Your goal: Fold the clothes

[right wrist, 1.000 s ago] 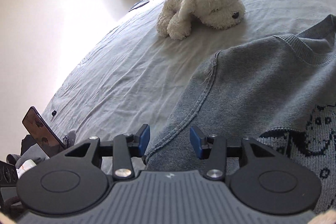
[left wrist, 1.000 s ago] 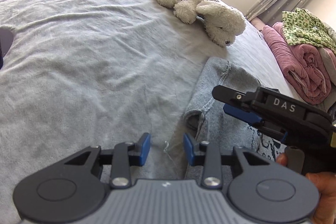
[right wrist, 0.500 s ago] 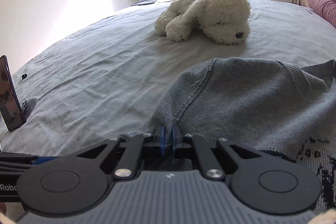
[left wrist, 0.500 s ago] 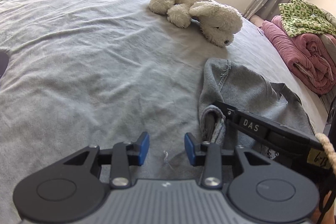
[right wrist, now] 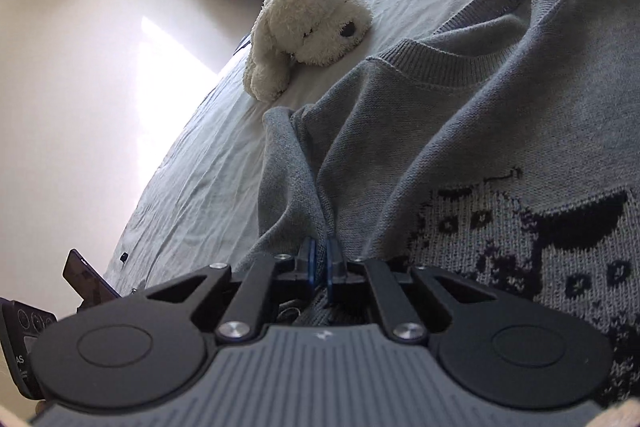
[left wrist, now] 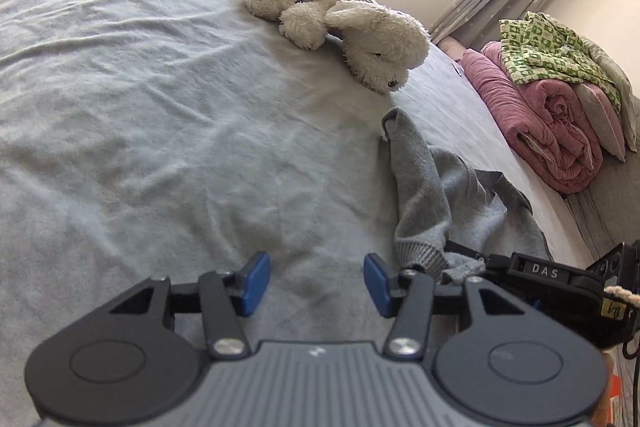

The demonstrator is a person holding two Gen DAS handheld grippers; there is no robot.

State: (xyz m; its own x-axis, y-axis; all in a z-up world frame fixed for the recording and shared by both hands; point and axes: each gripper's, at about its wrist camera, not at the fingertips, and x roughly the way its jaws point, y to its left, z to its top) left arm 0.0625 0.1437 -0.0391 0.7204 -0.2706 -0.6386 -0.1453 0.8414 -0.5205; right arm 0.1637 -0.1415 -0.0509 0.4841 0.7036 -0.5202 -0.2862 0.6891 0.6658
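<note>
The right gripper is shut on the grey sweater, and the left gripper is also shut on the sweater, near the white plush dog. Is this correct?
Not quite. The right gripper is indeed shut on the grey sweater, but the left gripper is open and holds nothing, with bare bed sheet between its fingers. The left wrist view shows this. The white plush dog lies beyond.

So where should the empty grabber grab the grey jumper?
Probably the ribbed cuff of the grey knitted jumper, which lies just right of the open left gripper. Come from the left: the thick rolled edge faces that way. The right gripper pinches fabric nearby.
</note>
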